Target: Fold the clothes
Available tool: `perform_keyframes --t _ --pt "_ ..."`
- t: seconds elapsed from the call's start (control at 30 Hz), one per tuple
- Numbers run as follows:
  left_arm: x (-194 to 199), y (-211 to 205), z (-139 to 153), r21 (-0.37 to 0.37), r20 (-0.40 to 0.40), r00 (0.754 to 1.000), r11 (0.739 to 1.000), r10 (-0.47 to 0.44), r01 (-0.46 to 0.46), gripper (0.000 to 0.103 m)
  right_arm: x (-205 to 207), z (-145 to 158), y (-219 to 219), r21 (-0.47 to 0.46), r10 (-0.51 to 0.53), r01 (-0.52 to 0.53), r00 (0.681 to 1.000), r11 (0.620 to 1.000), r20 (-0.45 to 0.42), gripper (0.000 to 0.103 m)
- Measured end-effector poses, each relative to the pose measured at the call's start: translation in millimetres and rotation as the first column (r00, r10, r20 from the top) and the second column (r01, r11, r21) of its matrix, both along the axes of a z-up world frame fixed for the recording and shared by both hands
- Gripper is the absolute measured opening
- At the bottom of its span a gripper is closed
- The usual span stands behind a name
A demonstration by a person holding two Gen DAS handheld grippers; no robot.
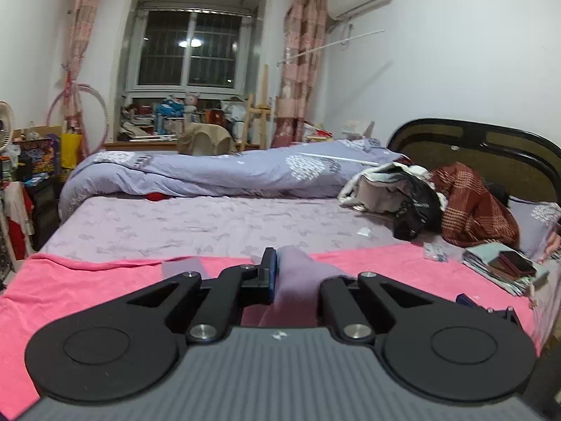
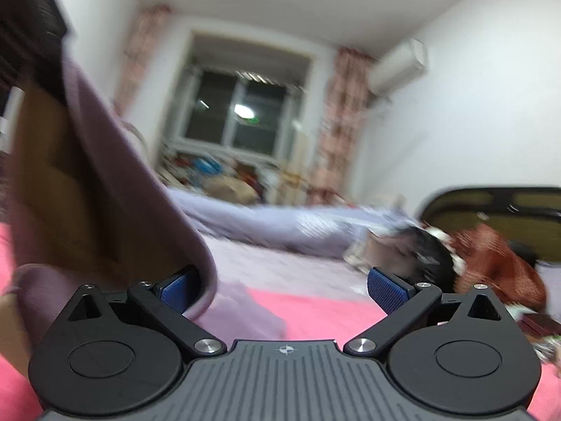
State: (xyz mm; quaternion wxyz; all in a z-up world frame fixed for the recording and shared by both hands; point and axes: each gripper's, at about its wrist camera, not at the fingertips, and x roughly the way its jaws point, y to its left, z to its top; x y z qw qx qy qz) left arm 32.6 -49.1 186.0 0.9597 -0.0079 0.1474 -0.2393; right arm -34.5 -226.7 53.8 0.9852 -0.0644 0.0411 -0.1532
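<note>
left hand-held gripper (image 1: 277, 273) pinching one purple garment (image 1: 298, 280) — right hand-held gripper (image 2: 284, 289) wide

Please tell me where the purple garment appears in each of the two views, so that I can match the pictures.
Left wrist: the purple garment is at bottom centre, pinched in the shut left gripper, over the pink blanket.
Right wrist: it hangs large and blurred on the left side, its edge beside the left pad of the open right gripper.
Shared landmark: the window at the far wall.
</note>
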Motion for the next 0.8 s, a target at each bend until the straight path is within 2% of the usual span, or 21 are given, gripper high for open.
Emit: perform_keyframes --t 0.07,0.13,0.17,0.23,0.27,0.33,0.4,0.47,0.53,0.57,0.6,0.67,0.7,0.73,0.77,0.8 --pt "-4 -6 -1 0.0 0.009 1.0 1.0 -0.007 0.007 0.003 -10 3 2 0.058 0.053 -0.054 0.998 0.997 0.032 0.101" --pt "-8 -10 2 -0.016 0.006 1.0 1.0 -0.02 0.02 0.003 -20 2 19 0.035 0.124 -0.127 0.99 0.991 0.071 0.102" --pt "-10 -11 4 -0.023 0.004 1.0 0.999 -0.031 0.031 0.003 -21 0 28 0.003 0.151 -0.152 0.985 0.988 0.082 0.103" --pt "-16 -13 8 -0.008 0.023 0.999 0.999 -0.033 0.033 0.003 -16 -10 46 -0.108 0.141 -0.135 0.988 0.985 0.055 0.103" --pt "-18 -14 9 0.005 0.035 0.999 1.0 -0.028 0.028 0.003 -12 -19 44 -0.117 0.113 -0.109 0.993 0.987 0.027 0.103" --pt "-21 -13 10 0.031 0.053 0.999 1.0 -0.001 -0.001 0.003 4 -27 25 -0.077 0.028 -0.031 0.999 0.997 -0.039 0.102" --pt "-17 -6 5 0.027 0.032 0.999 0.999 0.025 -0.025 0.009 10 -37 -8 -0.069 -0.078 0.074 0.995 0.995 -0.067 0.102" --pt "-15 0 -3 0.016 0.008 0.999 0.999 0.048 -0.048 0.009 16 -43 -47 -0.082 -0.195 0.187 0.975 0.979 -0.104 0.101" --pt "-14 4 -14 0.025 0.005 0.995 0.995 0.097 -0.097 0.009 23 -51 -87 -0.083 -0.293 0.283 0.943 0.956 -0.156 0.094" --pt "-13 5 -20 0.024 -0.012 0.994 0.994 0.108 -0.108 0.009 28 -58 -106 -0.04 -0.304 0.302 0.932 0.952 -0.196 0.077" --pt "-12 7 -27 0.023 -0.028 0.992 0.993 0.12 -0.119 0.009 32 -63 -122 0.007 -0.293 0.303 0.927 0.953 -0.234 0.052" --pt "-13 7 -43 0.031 -0.07 0.991 0.993 0.115 -0.113 0.009 36 -65 -146 0.121 -0.203 0.248 0.932 0.961 -0.3 0.026" --pt "-16 3 -53 0.047 -0.088 0.992 0.995 0.095 -0.092 0.012 34 -66 -153 0.152 -0.163 0.22 0.933 0.963 -0.321 0.017" --pt "-21 -2 -62 0.068 -0.105 0.992 0.996 0.073 -0.066 0.023 27 -67 -151 0.138 -0.133 0.186 0.937 0.973 -0.324 0.011" --pt "-27 -10 -73 0.1 -0.116 0.992 0.995 0.04 -0.029 0.044 23 -66 -147 0.111 -0.108 0.15 0.942 0.982 -0.318 0.009" --pt "-33 -19 -83 0.134 -0.126 0.992 0.991 0.008 0.009 0.052 19 -64 -139 0.086 -0.092 0.124 0.947 0.989 -0.308 0.009"
